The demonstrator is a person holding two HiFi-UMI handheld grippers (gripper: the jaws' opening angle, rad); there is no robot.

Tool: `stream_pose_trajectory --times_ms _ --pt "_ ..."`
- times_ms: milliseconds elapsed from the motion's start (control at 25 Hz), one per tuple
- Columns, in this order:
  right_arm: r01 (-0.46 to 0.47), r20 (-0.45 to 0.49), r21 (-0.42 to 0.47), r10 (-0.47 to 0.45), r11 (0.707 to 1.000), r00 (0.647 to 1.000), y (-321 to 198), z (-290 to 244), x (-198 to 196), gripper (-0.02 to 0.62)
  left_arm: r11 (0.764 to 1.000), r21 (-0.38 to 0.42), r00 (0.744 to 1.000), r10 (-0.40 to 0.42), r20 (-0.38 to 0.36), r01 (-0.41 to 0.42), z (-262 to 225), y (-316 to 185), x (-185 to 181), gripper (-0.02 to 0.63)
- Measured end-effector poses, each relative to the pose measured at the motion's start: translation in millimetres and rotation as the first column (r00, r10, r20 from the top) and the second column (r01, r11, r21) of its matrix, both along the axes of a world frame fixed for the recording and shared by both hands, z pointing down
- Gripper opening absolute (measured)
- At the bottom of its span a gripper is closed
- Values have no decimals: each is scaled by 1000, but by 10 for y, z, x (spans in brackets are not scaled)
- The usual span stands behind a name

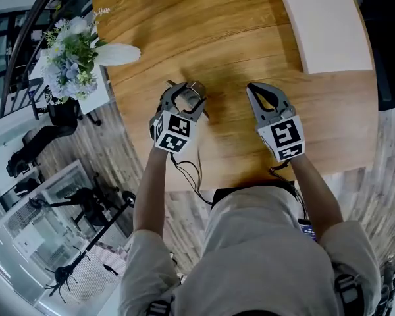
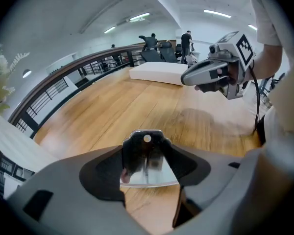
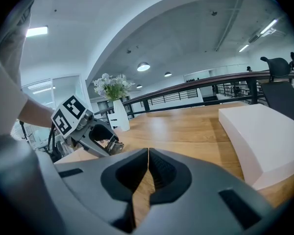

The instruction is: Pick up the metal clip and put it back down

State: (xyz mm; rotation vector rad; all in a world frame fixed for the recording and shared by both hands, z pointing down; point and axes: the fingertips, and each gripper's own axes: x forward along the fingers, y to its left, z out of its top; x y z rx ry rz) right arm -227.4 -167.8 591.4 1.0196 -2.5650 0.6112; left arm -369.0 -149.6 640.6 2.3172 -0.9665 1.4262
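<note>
The left gripper (image 2: pixel 147 161) is pinching the metal clip (image 2: pixel 148 173). Its jaws stand wide, one against each side of the clip, whose shiny plate spans the gap with its dark folded back pointing away from the camera. Wood shows under the plate's lower edge, so the clip looks lifted off the table (image 1: pixel 250 31). From above, that gripper sits at the table's near left part, close to the edge.

Beside it, apart, the right gripper (image 3: pixel 148 169) has its jaws pressed together with nothing between them, above the wood and pointing across the table.

Further out, a white vase (image 1: pixel 118 54) of pale flowers (image 1: pixel 69 61) stands at the table's left edge. A white slab (image 1: pixel 322 25) lies across the far right corner. Past the table runs a dark railing (image 2: pixel 78 77).
</note>
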Motion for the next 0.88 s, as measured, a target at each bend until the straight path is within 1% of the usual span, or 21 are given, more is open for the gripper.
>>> stream_pose_trajectory --times_ms 320,480,720,880 --pt "-14 -8 -10 14 1000 1000 7 56 165 28 999 -31 999 37 22 -37 195 -32 114 302" --pt "-19 -14 -17 19 1000 1000 16 80 212 28 999 -36 999 31 13 -31 232 -39 167 302" --pt "-20 -11 -18 20 1000 1000 7 67 224 28 997 -58 998 59 18 -58 312 -40 260 302" --pt "-24 -18 -24 24 999 1000 -5 82 258 28 996 -66 998 66 2 -66 327 -37 337 302"
